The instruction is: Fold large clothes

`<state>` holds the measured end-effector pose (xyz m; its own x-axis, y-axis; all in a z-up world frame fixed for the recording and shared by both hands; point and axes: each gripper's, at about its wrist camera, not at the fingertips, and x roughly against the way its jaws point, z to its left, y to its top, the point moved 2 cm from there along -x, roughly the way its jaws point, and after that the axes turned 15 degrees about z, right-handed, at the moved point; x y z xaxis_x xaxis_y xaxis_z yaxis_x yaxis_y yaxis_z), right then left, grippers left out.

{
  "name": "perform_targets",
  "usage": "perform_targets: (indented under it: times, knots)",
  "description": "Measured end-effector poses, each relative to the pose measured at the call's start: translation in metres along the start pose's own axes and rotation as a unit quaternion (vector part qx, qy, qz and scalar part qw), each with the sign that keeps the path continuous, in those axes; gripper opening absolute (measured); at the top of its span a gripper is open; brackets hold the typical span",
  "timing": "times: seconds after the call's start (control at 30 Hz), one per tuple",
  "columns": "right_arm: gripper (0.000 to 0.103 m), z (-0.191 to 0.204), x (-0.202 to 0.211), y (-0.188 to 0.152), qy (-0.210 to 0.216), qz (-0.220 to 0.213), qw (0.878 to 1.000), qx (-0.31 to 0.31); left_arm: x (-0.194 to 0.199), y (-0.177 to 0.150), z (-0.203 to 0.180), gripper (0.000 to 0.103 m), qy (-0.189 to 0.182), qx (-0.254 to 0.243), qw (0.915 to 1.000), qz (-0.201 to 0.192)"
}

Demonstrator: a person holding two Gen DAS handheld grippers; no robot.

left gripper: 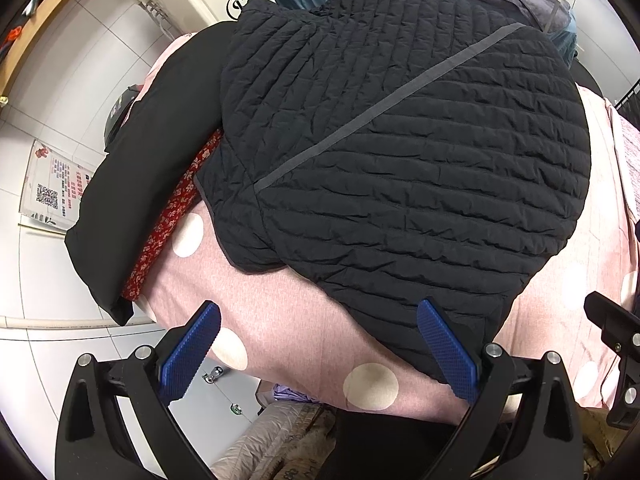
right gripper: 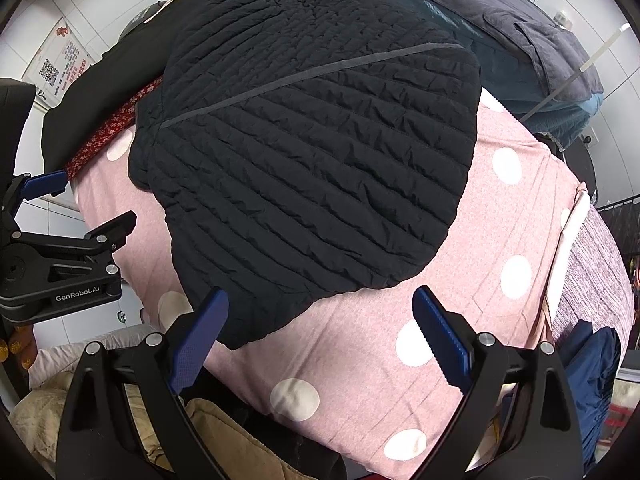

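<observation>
A black quilted jacket (left gripper: 400, 140) lies spread on a pink bed cover with white dots (left gripper: 280, 312), a grey strip running slantwise across it. My left gripper (left gripper: 320, 316) hovers open just above the jacket's near hem, its right blue pad over the black fabric, its left pad over the pink cover. In the right wrist view the same jacket (right gripper: 312, 152) fills the middle. My right gripper (right gripper: 320, 308) is open too, its left pad at the jacket's near corner and nothing between its fingers. The left gripper's body (right gripper: 60, 256) shows at the left edge.
A plain black garment (left gripper: 132, 168) and a red flowered cloth (left gripper: 168, 220) lie at the bed's left edge. Dark grey and blue clothes (right gripper: 500, 28) are piled at the far side. White tiled floor (left gripper: 40, 272) lies left; a beige quilt (right gripper: 100, 360) sits below the near edge.
</observation>
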<state>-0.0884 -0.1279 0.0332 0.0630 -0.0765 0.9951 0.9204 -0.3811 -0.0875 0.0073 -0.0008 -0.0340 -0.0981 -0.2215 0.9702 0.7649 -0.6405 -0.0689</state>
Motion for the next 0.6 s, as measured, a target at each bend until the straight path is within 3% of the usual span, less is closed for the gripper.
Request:
perform_targets:
  times: [0.6]
  knots:
    - [0.092, 0.0033, -0.0059, -0.0056, -0.003, 0.005, 1.0, 0.003, -0.0068, -0.0039, -0.0005, 0.097, -0.004, -0.001, 1.0, 0.008]
